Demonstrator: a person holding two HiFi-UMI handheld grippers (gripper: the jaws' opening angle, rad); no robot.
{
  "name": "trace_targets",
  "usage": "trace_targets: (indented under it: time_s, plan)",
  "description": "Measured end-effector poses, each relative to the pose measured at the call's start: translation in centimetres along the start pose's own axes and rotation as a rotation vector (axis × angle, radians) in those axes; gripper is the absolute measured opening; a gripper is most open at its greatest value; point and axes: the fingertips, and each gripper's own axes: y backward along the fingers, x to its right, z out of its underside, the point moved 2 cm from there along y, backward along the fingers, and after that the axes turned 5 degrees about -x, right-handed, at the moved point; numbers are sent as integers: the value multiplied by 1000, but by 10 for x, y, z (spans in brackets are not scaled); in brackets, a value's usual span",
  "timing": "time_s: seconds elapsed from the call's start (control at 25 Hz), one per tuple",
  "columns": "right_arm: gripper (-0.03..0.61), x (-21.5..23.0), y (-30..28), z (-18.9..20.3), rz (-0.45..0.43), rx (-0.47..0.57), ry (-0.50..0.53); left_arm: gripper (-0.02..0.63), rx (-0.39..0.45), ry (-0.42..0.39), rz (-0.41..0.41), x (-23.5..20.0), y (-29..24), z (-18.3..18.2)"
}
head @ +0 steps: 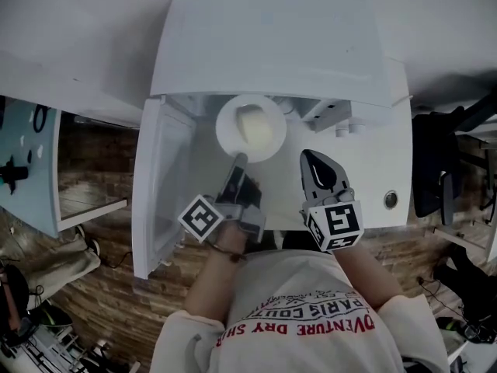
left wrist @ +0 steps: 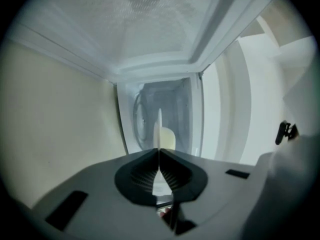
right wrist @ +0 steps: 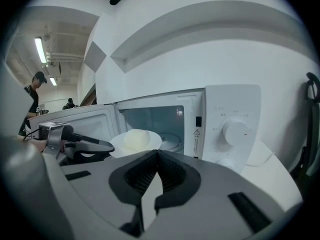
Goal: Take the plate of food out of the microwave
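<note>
A white plate (head: pixel 250 127) with a pale mound of food (head: pixel 258 127) hangs at the mouth of the open white microwave (head: pixel 272 45). My left gripper (head: pixel 238 160) is shut on the plate's near rim. In the left gripper view the plate (left wrist: pixel 159 129) shows edge-on, clamped between the jaws of the left gripper (left wrist: pixel 159 156), with the food (left wrist: pixel 168 138) just behind. The right gripper view shows the plate (right wrist: pixel 151 140) in front of the cavity, held by the left gripper (right wrist: pixel 107 145). My right gripper (head: pixel 309 155) hangs shut and empty to the right of the plate; its closed tips (right wrist: pixel 157 155) point at the oven.
The microwave door (head: pixel 159 185) stands swung open to the left. A glass turntable (right wrist: pixel 172 141) lies inside the cavity. The control panel with a knob (right wrist: pixel 234 132) is to the right. A dark chair (head: pixel 435 169) stands at the right. People (right wrist: pixel 32 99) stand far off at the left.
</note>
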Motion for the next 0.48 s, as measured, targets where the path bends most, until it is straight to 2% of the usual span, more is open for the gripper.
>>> trace_targets:
  time_s: [0.48]
  plan:
    - [3,-11,55,-36,30,108,45,14,-4,-8,108,73,56,30]
